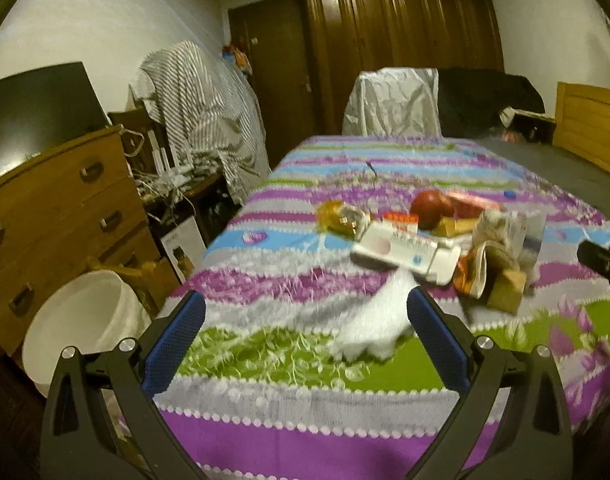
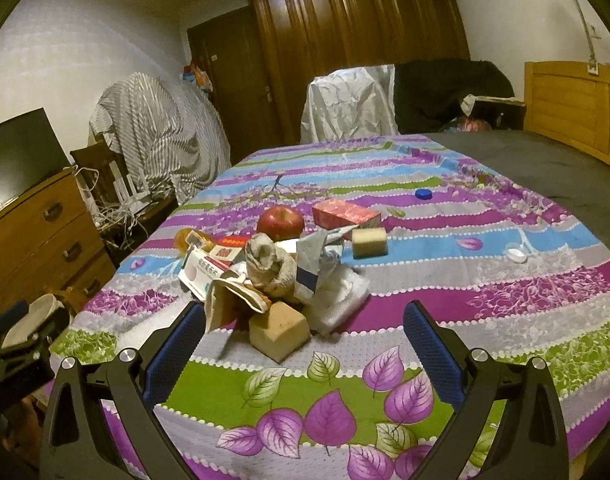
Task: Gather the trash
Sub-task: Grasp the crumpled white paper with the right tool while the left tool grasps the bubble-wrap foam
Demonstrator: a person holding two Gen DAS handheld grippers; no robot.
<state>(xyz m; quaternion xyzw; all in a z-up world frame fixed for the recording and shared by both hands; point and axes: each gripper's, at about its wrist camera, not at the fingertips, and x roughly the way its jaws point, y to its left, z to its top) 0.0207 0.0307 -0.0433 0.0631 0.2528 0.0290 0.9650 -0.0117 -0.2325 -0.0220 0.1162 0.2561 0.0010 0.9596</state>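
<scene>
I see a woven, patterned cloth (image 2: 425, 288) over the bed, matt. My tongs' pads (image 2: 433, 356) look textured blue rubber on matt black plastic. The apple (image 2: 280, 222) is glossy; the dresser (image 1: 61, 216) is varnished wood.

Bare bedspread (image 2: 445, 280) right of the trash heap (image 2: 273, 276); dresser (image 1: 57, 208) crowding white bin (image 1: 85, 320).

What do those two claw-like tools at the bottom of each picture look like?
Each hand-held gripper, left and right, has two black, angular plastic arms with silver screw heads. The fingers carry blue textured pads. No cables, markings or sleeves are visible.
</scene>
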